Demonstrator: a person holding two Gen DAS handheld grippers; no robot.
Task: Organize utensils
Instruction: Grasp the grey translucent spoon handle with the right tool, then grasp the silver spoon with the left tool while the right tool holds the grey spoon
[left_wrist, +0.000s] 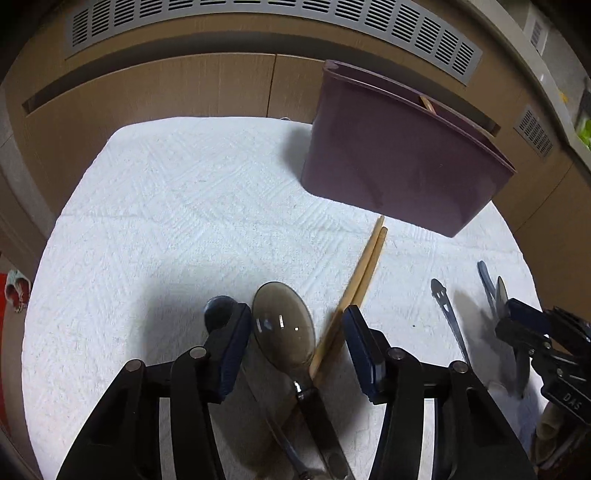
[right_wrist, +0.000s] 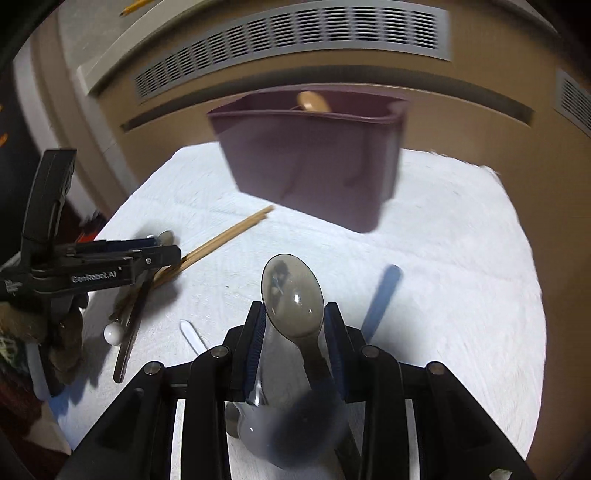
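Note:
A purple bin (left_wrist: 402, 158) stands on the white cloth at the back; it also shows in the right wrist view (right_wrist: 314, 158), with a wooden spoon (right_wrist: 314, 101) inside. My left gripper (left_wrist: 297, 343) is open low over a smoky plastic spoon (left_wrist: 284, 325) and a pair of wooden chopsticks (left_wrist: 364, 273) lying on the cloth. My right gripper (right_wrist: 293, 339) is shut on a smoky translucent spoon (right_wrist: 291, 299), held above the cloth. The right gripper also shows at the right edge of the left wrist view (left_wrist: 532, 325).
A white textured cloth (left_wrist: 177, 206) covers the table. Metal utensils (left_wrist: 448, 314) lie at the right of the left wrist view. A blue handle (right_wrist: 382, 299), a white handle (right_wrist: 192, 338), a white ball-ended piece (right_wrist: 112, 332) and chopsticks (right_wrist: 225, 236) lie around. Wooden cabinets stand behind.

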